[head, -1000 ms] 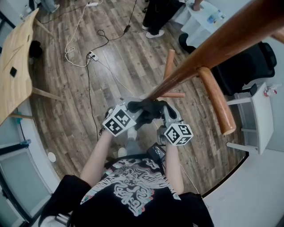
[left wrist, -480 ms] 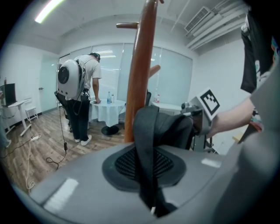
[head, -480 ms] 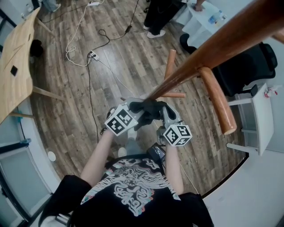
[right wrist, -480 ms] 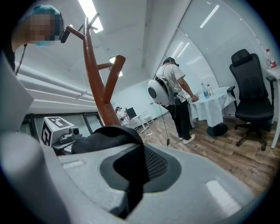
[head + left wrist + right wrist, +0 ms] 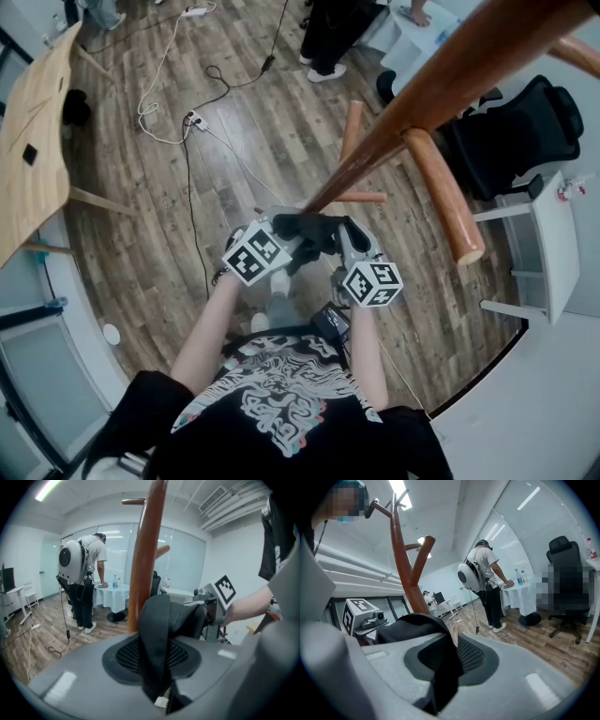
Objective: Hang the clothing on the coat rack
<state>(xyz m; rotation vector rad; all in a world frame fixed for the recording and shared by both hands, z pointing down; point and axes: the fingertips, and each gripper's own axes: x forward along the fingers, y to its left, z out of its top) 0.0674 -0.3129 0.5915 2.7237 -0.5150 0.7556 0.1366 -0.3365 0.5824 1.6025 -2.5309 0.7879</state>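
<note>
Jaws just opening on left hand-held gripper [image 5: 284, 228] and right hand-held gripper [image 5: 349, 239], parted now. Slung between both, lying loose across their pads: black fabric garment [image 5: 314, 228], right beside brown wooden coat-rack pole [image 5: 422, 103].

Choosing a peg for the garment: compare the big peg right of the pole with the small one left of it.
The big peg looks thicker and longer; the small peg looks slim and short. The big peg slants toward the picture's lower right; the small peg points toward its top. Both are bare orange-brown wood.
</note>
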